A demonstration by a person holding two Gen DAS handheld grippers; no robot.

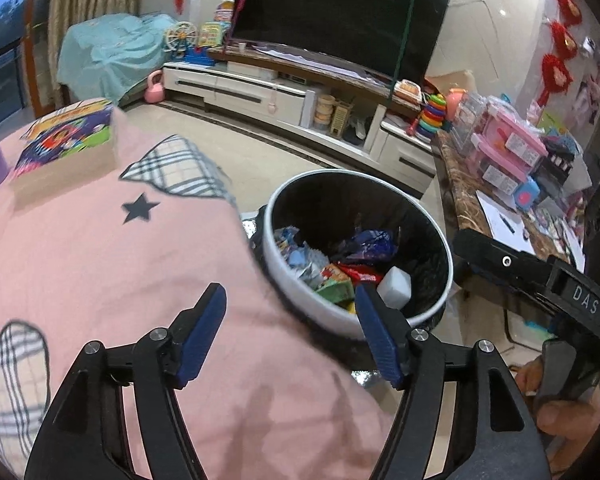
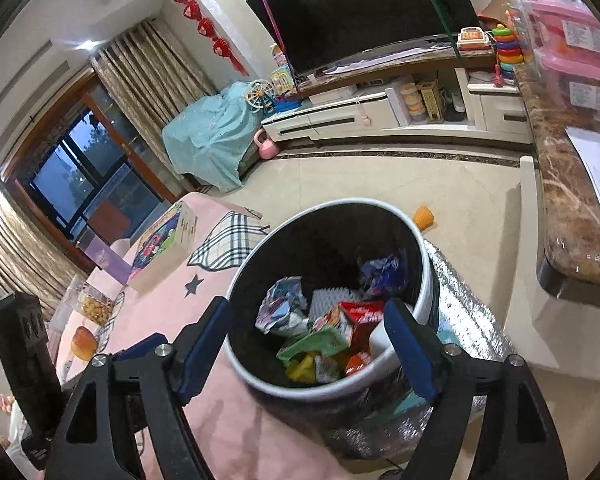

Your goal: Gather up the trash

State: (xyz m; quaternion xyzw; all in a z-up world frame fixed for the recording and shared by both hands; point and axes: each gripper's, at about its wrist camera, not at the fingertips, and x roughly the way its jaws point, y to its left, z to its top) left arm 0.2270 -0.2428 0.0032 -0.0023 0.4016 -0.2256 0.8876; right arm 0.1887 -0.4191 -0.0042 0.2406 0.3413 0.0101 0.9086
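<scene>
A round trash bin (image 1: 420, 204) with a white rim and black inside stands on the floor beside the pink-covered table (image 1: 100, 260). It holds several wrappers (image 1: 368, 244) and a white block (image 1: 396, 286). My left gripper (image 1: 290, 300) is open and empty, over the table edge next to the bin. In the right wrist view the bin (image 2: 428, 280) shows the same crumpled wrappers (image 2: 284, 312) and a red pack (image 2: 364, 314). My right gripper (image 2: 310, 320) is open and empty, right above the bin's mouth. The right gripper's body (image 1: 540, 280) shows in the left wrist view.
On the table lie a colourful box (image 2: 164, 244), a purple box (image 2: 106, 262), a snack jar (image 2: 94, 306) and a bun (image 2: 83, 342). A marble counter (image 2: 564, 208) with pink toy boxes (image 1: 512, 152) is at right. An orange cup (image 2: 424, 218) lies on the floor. A TV stand (image 1: 284, 92) is behind.
</scene>
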